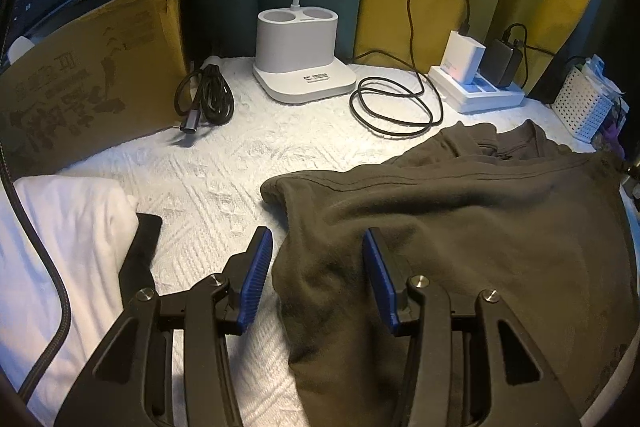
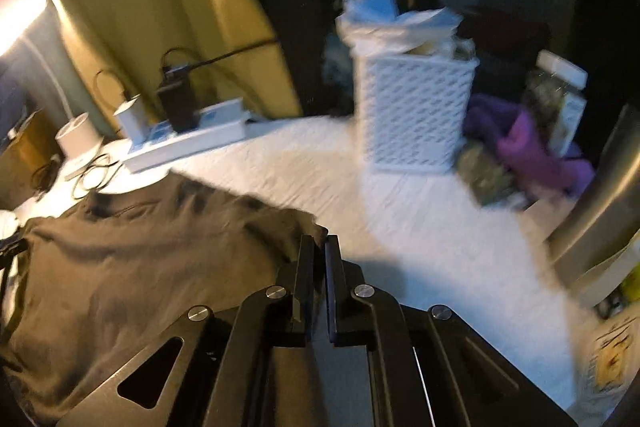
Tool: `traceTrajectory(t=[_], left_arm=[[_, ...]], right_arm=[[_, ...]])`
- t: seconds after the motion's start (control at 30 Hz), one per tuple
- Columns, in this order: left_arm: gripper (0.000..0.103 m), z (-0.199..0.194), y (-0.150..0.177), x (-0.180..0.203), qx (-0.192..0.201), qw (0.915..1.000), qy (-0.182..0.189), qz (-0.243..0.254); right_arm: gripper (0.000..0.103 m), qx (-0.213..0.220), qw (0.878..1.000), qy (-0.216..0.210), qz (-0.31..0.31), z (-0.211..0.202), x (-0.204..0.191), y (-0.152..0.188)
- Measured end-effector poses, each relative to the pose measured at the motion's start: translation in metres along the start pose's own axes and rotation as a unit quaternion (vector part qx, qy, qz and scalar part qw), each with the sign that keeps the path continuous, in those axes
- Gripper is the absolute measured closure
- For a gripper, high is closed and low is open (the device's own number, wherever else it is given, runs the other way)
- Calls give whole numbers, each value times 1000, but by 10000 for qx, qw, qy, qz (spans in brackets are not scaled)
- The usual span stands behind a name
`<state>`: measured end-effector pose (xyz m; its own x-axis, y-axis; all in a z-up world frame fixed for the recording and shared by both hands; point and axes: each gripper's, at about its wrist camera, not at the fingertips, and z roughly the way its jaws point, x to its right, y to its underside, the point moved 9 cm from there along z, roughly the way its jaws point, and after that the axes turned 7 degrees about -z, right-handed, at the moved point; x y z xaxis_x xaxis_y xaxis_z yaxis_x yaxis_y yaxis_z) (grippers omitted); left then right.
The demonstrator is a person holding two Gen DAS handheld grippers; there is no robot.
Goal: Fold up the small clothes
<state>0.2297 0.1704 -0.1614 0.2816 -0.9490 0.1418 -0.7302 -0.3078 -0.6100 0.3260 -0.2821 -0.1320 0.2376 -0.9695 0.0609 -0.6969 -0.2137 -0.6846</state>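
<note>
My right gripper (image 2: 319, 247) pinches the dark olive fleece garment's (image 1: 460, 227) right edge, while my spread left gripper (image 1: 316, 259) straddles its near left edge.

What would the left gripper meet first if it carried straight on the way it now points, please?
Most likely the dark olive garment: the open left gripper already straddles its near edge, with the white textured cover beside it.

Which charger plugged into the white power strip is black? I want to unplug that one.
The black charger brick, farther right on the white power strip; the white charger cube stands left of it.
</note>
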Motion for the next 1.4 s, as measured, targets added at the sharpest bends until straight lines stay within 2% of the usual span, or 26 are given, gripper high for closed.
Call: traceTrajectory(t=[0.3, 0.4, 0.5, 0.7, 0.83, 1.0, 1.07, 1.1, 1.13, 1.4], left_arm=[[57, 17, -3, -3, -121, 9999, 26, 73], [95, 23, -3, -2, -164, 9998, 57, 105], [100, 21, -8, -2, -65, 9999, 90, 105], [100, 18, -21, -4, 67, 9999, -47, 135], [97, 27, -17, -7, -191, 9996, -173, 82], [94, 10, -17, -10, -51, 9996, -276, 49], [77, -1, -17, -12, 38, 9996, -293, 16], [60, -8, -16, -13, 115, 9996, -260, -7], [49, -15, -16, -13, 180, 9996, -209, -19], [46, -62, 14, 16, 466, 9983, 192, 294]], right_arm=[[99, -352, 9991, 252, -39, 42, 29, 6], [99, -443, 9986, 280, -87, 55, 29, 12], [99, -431, 9982, 347, -223, 60, 26, 7], [99, -325, 9974, 583, -258, 60, 36, -7], [99, -451, 9976, 502, -152, 64, 40, 1], [98, -557, 9968, 544, -202, 53, 33, 7], [98, -589, 9959, 635, -243, 47, 31, 10], [98, -610, 9956, 669, -254, 44, 31, 11], [98, -630, 9952, 710, -251, 39, 31, 14], [98, -792, 9927, 886, -187, 6, 34, 52]])
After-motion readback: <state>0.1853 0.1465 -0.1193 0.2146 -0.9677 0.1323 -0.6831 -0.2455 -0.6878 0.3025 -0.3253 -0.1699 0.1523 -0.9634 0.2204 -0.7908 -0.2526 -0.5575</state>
